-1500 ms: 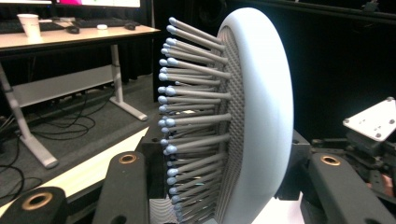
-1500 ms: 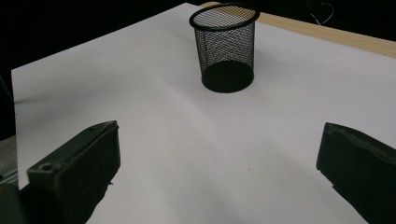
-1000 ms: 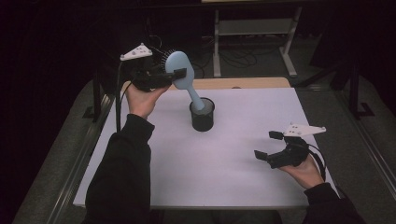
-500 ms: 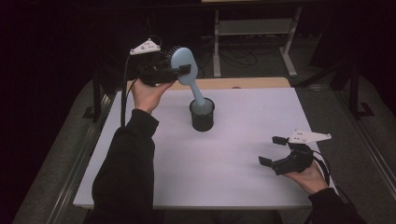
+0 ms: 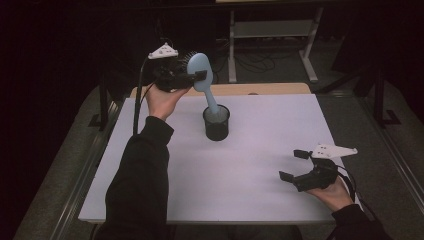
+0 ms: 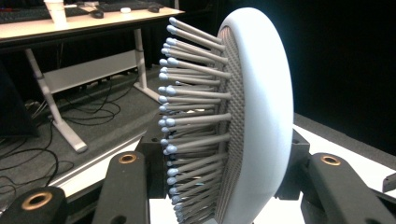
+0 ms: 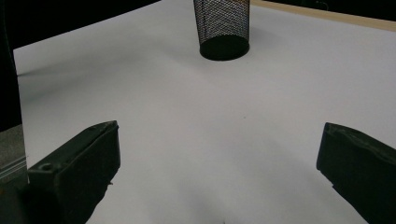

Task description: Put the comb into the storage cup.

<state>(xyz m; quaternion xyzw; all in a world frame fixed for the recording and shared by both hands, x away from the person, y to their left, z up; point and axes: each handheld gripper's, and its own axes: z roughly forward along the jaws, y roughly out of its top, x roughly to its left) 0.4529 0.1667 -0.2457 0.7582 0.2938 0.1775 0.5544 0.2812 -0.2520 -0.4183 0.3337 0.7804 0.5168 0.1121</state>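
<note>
One hairbrush (image 5: 201, 75) and one black mesh cup (image 5: 216, 123) are on view, together with two grippers. In the high view the left gripper (image 5: 192, 77) is lifted above the far left part of the white table (image 5: 250, 165) and its jaws are closed on the pale blue head of the hairbrush. The handle slants down into the cup, which stands upright near the middle of the table. In the left gripper view the grey bristles (image 6: 187, 121) point to the left between the two jaws. The right gripper (image 5: 294, 165) is near the right front corner, well apart from the cup, with its jaws spread wide and nothing between them.
</note>
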